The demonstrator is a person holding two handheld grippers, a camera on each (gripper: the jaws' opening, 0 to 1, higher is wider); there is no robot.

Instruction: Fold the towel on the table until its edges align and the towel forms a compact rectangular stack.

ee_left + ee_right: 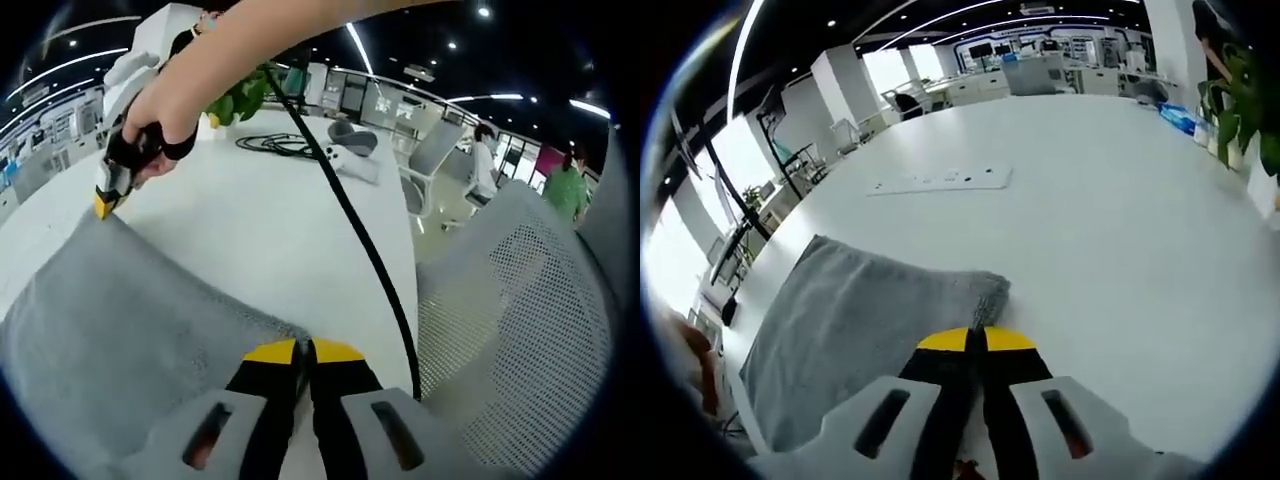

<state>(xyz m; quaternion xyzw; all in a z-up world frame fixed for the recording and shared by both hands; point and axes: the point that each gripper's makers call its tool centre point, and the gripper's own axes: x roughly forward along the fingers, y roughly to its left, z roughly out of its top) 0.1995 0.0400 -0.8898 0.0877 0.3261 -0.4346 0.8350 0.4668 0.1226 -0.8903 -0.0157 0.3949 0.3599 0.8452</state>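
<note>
Grey towel point(120, 330) lies on the white worktop point(260, 220), spread across the lower left of the left gripper view; in the right gripper view the towel point(850, 320) runs from centre frame down to the lower left. Left hand-held gripper point(302, 352) — jaws pressed together at bottom centre, yellow tips pinching a towel edge or corner, fabric bunched just at the tips. Right hand-held gripper point(975, 340) also clenched, a thin ridge of grey cloth caught between its yellow tips at the towel's near corner. The same right gripper appears at upper left of the left gripper view point(108, 200), held by a person's hand point(165, 110), its tip touching the far towel corner. A black cable point(360, 240) trails across the worktop; a mesh chair point(520, 320) stands at right, a plant point(240, 100) near the top. Judgement: two corners along one edge are gripped, so a fold is being set up or begun. The towel looks thick, possibly already doubled — cannot tell. Edges not yet aligned into a compact stack; the carry-over, laying down and squaring remain.
</note>
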